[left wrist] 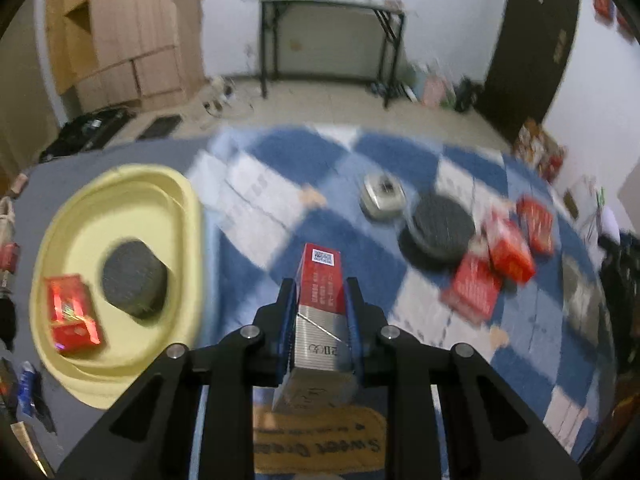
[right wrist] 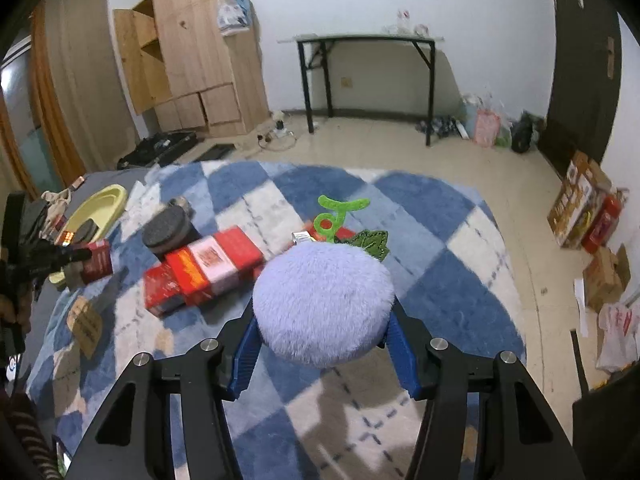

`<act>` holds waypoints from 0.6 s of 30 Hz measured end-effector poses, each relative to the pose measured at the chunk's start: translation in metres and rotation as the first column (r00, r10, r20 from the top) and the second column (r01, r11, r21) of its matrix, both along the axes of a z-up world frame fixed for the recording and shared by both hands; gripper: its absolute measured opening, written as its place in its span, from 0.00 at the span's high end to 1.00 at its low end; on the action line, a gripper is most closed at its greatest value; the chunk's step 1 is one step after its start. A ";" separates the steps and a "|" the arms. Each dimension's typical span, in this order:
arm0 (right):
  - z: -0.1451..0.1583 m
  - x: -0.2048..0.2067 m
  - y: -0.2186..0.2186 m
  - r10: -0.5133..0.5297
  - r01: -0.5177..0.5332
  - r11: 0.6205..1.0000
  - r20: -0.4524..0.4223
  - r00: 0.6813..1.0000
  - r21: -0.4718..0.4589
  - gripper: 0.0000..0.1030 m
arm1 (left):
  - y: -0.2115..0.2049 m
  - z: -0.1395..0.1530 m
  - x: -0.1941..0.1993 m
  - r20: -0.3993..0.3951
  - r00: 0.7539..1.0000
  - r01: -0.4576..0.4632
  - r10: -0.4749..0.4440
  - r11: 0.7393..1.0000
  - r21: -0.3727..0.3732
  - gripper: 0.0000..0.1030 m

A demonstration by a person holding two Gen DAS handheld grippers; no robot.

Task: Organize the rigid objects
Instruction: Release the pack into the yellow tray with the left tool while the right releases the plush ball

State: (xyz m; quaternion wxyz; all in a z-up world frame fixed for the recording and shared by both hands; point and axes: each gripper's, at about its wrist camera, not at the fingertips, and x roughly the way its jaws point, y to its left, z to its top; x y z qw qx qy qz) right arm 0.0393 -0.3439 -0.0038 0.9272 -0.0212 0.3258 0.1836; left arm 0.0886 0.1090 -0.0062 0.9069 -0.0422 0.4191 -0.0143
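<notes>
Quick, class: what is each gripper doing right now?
Left gripper: closed on a red and silver box.
Right gripper: closed on a fluffy purple ball.

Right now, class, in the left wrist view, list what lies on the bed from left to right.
Pale yellow plastic basin → red-and-silver carton in the left gripper → silver rounded tin → dark grey round disc box → cluster of red cardboard boxes.
</notes>
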 end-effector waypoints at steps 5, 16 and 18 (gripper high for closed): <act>0.043 -0.014 0.086 0.143 -0.146 0.989 0.117 0.983 0.014 0.46 | 0.070 0.046 0.002 0.093 0.989 -0.119 0.116 0.992 0.028 0.75; 0.036 0.017 0.373 0.508 -0.508 0.861 0.035 0.861 -0.019 0.46 | 0.251 -0.010 0.002 0.022 0.913 -0.406 0.407 0.913 -0.035 0.75; 0.025 0.027 0.416 0.546 -0.546 0.837 -0.006 0.838 -0.039 0.46 | 0.265 -0.024 0.016 0.000 0.914 -0.405 0.406 0.912 -0.061 0.75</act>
